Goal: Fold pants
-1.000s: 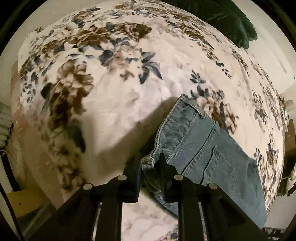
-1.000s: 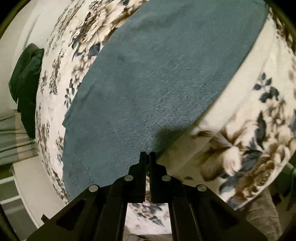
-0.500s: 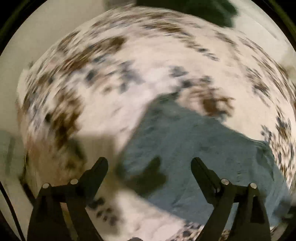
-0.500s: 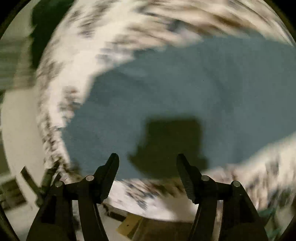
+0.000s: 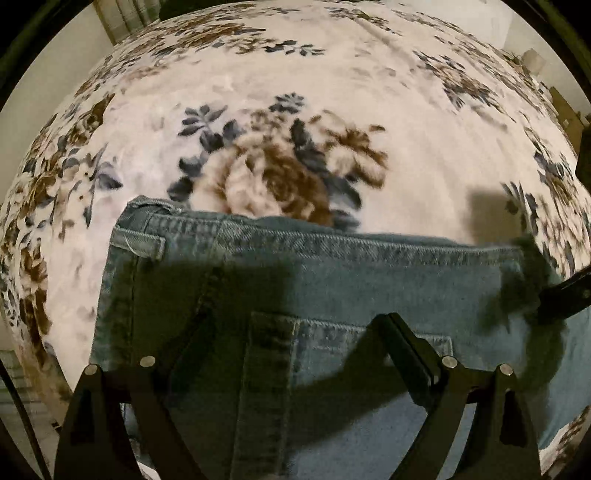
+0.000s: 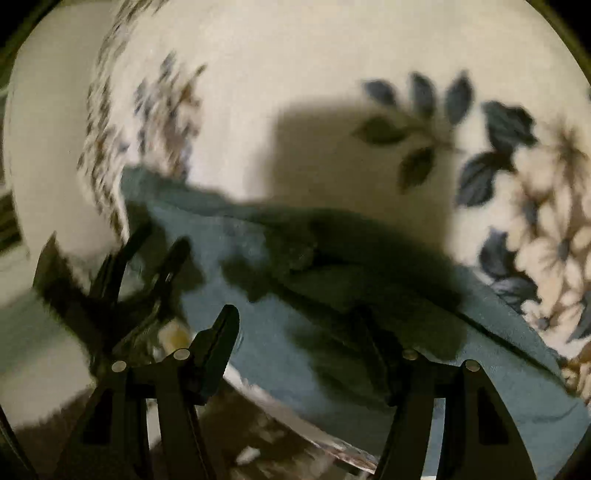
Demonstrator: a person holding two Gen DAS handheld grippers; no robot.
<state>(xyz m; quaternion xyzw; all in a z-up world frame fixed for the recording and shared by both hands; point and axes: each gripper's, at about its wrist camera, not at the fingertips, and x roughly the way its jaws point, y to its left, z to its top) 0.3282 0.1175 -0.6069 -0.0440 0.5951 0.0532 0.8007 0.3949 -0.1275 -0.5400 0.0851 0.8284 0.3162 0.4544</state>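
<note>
Blue denim pants [image 5: 332, 280] lie on the floral bed cover [image 5: 280, 110]. In the left wrist view the waistband with a belt loop runs across the middle and a back pocket lies between my fingers. My left gripper [image 5: 295, 332] is open just above the pocket and holds nothing. In the right wrist view the pants [image 6: 295, 332] lie blurred with a fold edge running to the right. My right gripper [image 6: 299, 332] is open over the denim and empty. The other gripper [image 6: 140, 258] shows at the left there.
The bed cover [image 6: 314, 74] fills the far part of both views. The bed's edge and floor [image 6: 37, 350] lie at the lower left of the right wrist view. A wall and curtain [image 5: 125, 18] stand beyond the bed.
Both grippers let go of the denim and opened wide. Both then swung to new spots; the left now hovers over the waistband and back pocket, the right over a fold near the bed's edge.
</note>
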